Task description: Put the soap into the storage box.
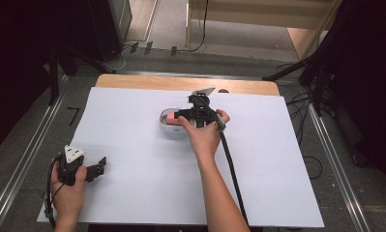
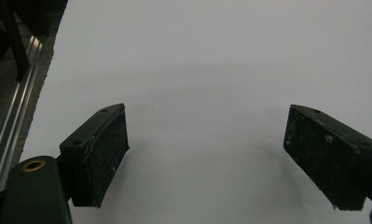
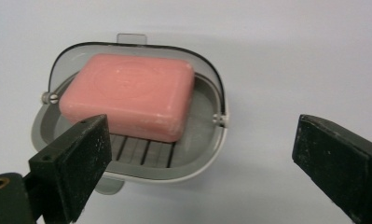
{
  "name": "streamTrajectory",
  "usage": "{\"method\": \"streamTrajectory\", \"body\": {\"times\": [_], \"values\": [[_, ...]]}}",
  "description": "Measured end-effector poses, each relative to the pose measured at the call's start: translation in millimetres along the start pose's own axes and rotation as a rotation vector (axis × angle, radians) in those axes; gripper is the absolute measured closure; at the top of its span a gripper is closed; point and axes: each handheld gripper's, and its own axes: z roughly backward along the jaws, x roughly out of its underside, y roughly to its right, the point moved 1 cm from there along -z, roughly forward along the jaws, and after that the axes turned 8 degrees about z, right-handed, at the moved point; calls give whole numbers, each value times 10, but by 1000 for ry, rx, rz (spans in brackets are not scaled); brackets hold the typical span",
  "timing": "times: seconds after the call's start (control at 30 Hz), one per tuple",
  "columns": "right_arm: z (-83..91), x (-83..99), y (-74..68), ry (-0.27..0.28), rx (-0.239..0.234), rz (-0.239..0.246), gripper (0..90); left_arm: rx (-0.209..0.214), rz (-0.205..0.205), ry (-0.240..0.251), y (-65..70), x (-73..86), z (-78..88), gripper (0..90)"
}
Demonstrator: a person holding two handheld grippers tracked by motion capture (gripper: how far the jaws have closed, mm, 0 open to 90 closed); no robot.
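A pink soap bar (image 3: 127, 95) is seen lying in a grey soap dish (image 3: 207, 154) with a slatted floor, set on the white sheet (image 1: 132, 193) toward the far middle of the table. The bar is propped at a tilt against the dish's far wall, apart from the slats at its near edge. The right gripper (image 3: 200, 163) is held just above the dish with its jaws spread wide, the dish framed between them, presumably so the bar or dish can be reached. The left gripper (image 2: 207, 158) is kept low at the near left corner, well apart from the dish, its jaws also wide with nothing between them, apparently parked out of the way.
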Motion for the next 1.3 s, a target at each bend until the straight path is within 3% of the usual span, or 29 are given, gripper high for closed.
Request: {"method": "streamTrajectory", "body": {"times": [0.63,1.3], "values": [[112,174,517,5,46,-42,49,-3,-3,-6,0,-2,-2,147],[226,569,1236,9,75,-89,45,-8,-5,-5,4,0,-4,147]]}}
